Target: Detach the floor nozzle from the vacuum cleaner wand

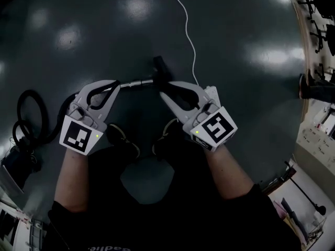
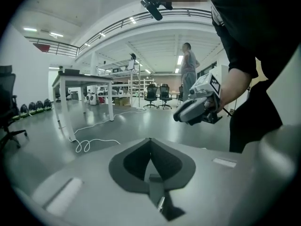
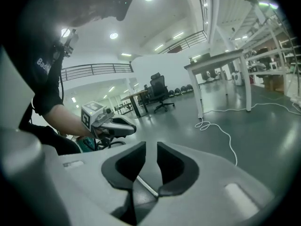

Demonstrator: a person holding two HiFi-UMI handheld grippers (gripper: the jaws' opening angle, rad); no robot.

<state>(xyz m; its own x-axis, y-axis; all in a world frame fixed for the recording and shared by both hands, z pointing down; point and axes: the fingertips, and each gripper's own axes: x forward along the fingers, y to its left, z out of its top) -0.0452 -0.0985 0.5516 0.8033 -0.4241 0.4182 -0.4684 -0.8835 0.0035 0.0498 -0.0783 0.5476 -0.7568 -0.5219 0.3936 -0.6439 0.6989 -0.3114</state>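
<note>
In the head view the chrome vacuum wand (image 1: 137,82) lies on the dark floor, with the black floor nozzle (image 1: 163,70) at its right end. A black hose (image 1: 32,120) curls away to the left. My left gripper (image 1: 116,84) is shut and empty, its tips over the wand's left part. My right gripper (image 1: 165,92) hovers just below the nozzle with a narrow gap between its jaws and nothing in it. The left gripper view shows my left gripper (image 2: 150,141) shut and the right gripper (image 2: 181,117) beyond it. The right gripper view shows my right gripper (image 3: 150,146) slightly apart.
A white cable (image 1: 187,31) runs across the floor toward the nozzle. My feet (image 1: 124,140) stand just behind the grippers. A white table (image 3: 221,66) and office chair (image 3: 160,91) stand farther off. Another person (image 2: 189,68) stands in the distance. Shelving (image 1: 318,93) lines the right side.
</note>
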